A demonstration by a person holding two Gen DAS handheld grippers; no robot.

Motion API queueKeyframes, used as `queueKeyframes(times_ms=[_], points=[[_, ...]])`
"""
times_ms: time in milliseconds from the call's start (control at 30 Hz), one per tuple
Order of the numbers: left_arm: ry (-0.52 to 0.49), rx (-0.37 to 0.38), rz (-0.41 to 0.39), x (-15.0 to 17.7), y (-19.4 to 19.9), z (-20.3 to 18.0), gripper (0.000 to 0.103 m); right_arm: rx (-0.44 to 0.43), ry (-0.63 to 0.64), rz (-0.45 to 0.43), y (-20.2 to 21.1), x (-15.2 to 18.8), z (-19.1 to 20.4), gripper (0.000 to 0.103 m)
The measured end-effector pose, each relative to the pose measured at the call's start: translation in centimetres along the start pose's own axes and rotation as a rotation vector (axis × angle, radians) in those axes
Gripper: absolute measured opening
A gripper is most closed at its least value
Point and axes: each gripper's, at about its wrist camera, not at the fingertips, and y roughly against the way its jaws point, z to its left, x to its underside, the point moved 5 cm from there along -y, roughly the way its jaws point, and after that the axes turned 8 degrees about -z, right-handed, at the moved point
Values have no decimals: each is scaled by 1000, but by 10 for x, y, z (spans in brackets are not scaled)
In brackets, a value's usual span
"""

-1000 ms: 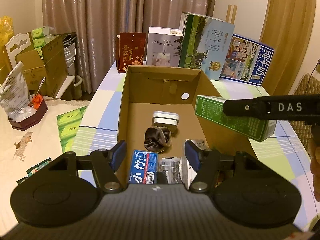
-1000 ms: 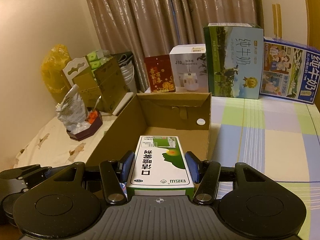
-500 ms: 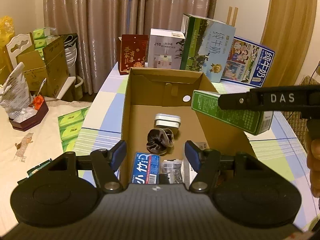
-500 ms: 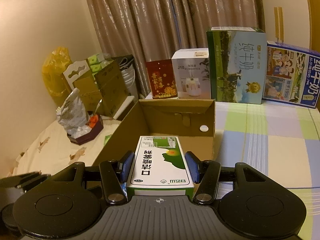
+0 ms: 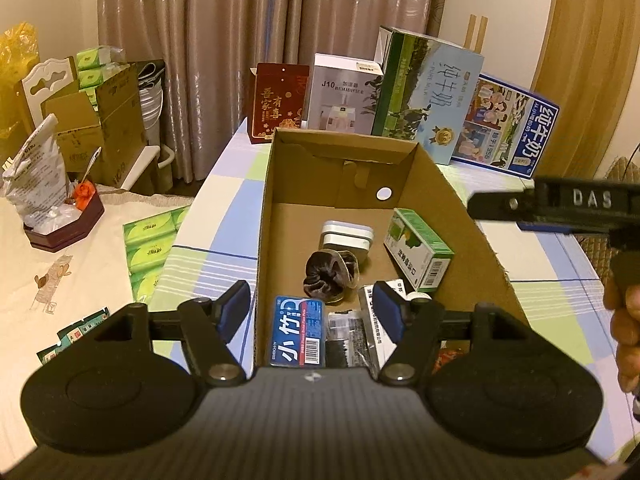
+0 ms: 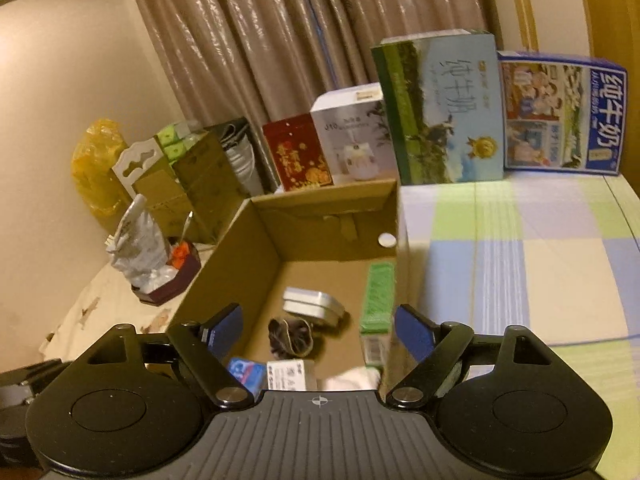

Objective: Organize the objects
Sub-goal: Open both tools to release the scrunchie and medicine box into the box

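Note:
An open cardboard box (image 5: 460, 216) (image 6: 224, 264) stands on the checked table. The green medicine box (image 5: 418, 252) (image 6: 376, 300) lies inside it by the right wall. Also inside are a white case (image 5: 347, 236) (image 6: 312, 302), a dark scrunchie (image 5: 330, 274) (image 6: 291, 336), a blue pack (image 5: 295, 332) (image 6: 246, 372) and some paper packets. My left gripper (image 5: 312, 314) is open and empty above the box's near end. My right gripper (image 6: 318, 334) is open and empty above the box's right wall; in the left wrist view its side (image 5: 556, 206) shows at the right.
Milk cartons (image 5: 428, 100) (image 6: 444, 108), a white humidifier box (image 5: 344, 92) and a red box (image 5: 276, 104) stand along the table's far edge. Left of the table are green tissue packs (image 5: 148, 248), a dark red tray (image 5: 60, 228) and stacked cardboard boxes (image 5: 108, 124).
My right gripper has opened and let go of the green medicine box, which now lies inside the cardboard box. The right gripper has tilted downward and drawn back to the right.

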Motion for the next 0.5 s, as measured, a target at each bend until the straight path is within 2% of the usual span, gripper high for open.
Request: queueKeyframes(times_ms=[233,367,433,500], points=[[2,-10,4,-1,10,-4,68,13,0,9,18,9,-1,90],[5,-24,-6,-3,21,-4,85,26,-1,20,30,13,2,98],[11,-24,-11,-4,28,-3,89,29,-2,24,38,16,5,101],[24,-23,-13,-4,35,-1,97,32,5,29,46,18,8,101]])
